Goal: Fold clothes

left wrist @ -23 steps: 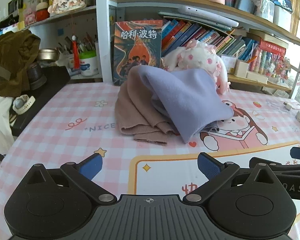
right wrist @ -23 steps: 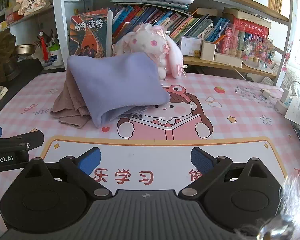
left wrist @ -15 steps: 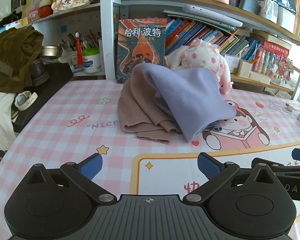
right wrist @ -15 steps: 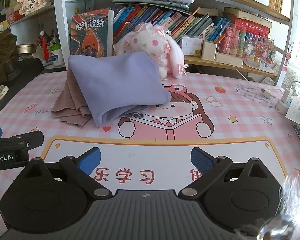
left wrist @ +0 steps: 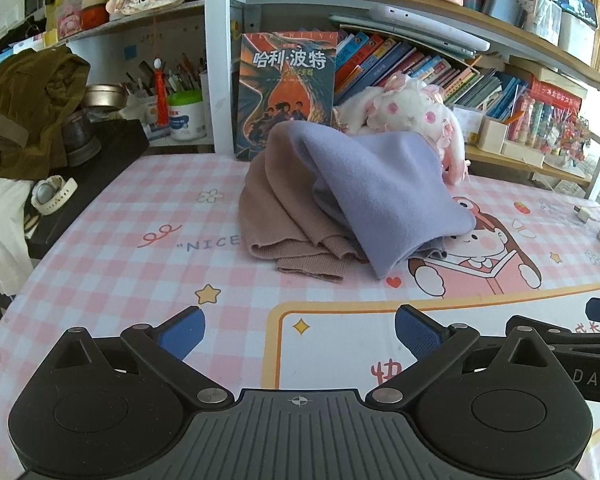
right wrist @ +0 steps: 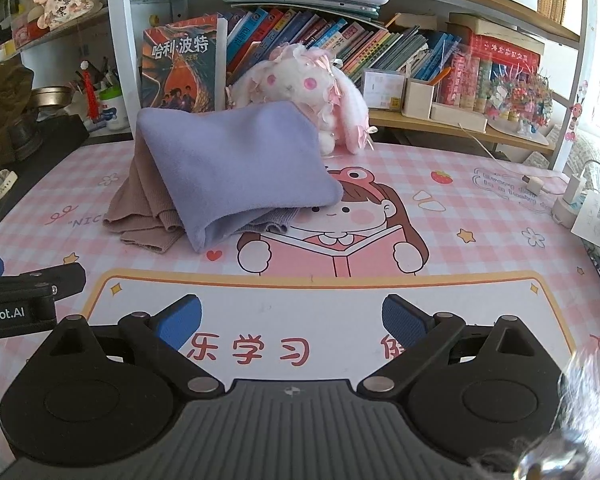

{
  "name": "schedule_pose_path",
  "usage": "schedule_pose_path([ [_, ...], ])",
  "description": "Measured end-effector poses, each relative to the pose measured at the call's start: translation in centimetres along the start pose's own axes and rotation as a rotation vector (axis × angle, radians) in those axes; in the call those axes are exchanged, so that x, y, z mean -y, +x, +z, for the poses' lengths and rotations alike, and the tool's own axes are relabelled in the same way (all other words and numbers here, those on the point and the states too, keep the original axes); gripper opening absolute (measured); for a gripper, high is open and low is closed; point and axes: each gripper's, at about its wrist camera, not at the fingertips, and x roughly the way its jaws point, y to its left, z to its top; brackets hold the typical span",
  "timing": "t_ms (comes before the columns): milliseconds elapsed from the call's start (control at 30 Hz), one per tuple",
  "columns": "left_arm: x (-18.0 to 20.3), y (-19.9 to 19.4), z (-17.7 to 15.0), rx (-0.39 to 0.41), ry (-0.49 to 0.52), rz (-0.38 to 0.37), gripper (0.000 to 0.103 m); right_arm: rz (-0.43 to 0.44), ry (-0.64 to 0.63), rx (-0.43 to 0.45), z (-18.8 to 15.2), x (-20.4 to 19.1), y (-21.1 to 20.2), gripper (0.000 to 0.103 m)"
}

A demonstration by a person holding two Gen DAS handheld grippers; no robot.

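A lavender garment (left wrist: pixel 384 196) (right wrist: pixel 236 172) lies heaped over a dusty-pink knitted garment (left wrist: pixel 276 208) (right wrist: pixel 140 204) near the back of the pink checked table mat (left wrist: pixel 112 280) (right wrist: pixel 480 216). My left gripper (left wrist: pixel 298 330) hovers over the mat's front part, jaws wide open and empty, well short of the clothes. My right gripper (right wrist: pixel 292 316) hangs beside it to the right, also open with nothing between its blue pads. Each gripper's side shows at the edge of the other's view.
A white plush rabbit (right wrist: pixel 304 92) sits behind the clothes, with an upright book (left wrist: pixel 286 92) and bookshelves (right wrist: pixel 380 48) beyond. An olive jacket (left wrist: pixel 24 108) and a white watch (left wrist: pixel 52 194) lie left. A charger and cable (right wrist: pixel 568 196) rest at right.
The left wrist view has tilted up and shifted slightly, so the clothes sit a little lower and further right in it. The right gripper has barely moved. Both jaws stay wide.
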Motion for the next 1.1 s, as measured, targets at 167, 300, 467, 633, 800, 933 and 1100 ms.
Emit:
schedule_pose_path([
  [167, 0.09, 0.04, -0.07, 0.001, 0.000, 0.001, 0.102, 0.000, -0.002, 0.001, -0.02, -0.08, 0.03, 0.098],
  [300, 0.14, 0.05, -0.06, 0.000, -0.002, 0.002, 0.102, 0.001, -0.003, 0.000, 0.01, -0.01, 0.03, 0.098],
  [467, 0.13, 0.08, -0.02, -0.002, 0.001, 0.001, 0.102, 0.000, -0.004, 0.000, 0.01, 0.01, 0.07, 0.098],
  [633, 0.06, 0.16, -0.02, -0.004, 0.001, 0.002, 0.102, 0.000, -0.004, 0.000, 0.03, 0.03, 0.07, 0.098],
  [800, 0.01, 0.19, 0.00, -0.006, 0.001, 0.000, 0.102, -0.001, -0.006, -0.003, 0.05, -0.03, 0.07, 0.098],
  [933, -0.01, 0.27, 0.01, -0.009, 0.001, -0.001, 0.102, -0.002, -0.007, -0.004, 0.08, -0.10, 0.03, 0.098],
  [1100, 0.02, 0.15, -0.06, -0.006, 0.005, -0.001, 0.102, -0.003, -0.006, -0.002, 0.10, -0.12, 0.05, 0.098],
])
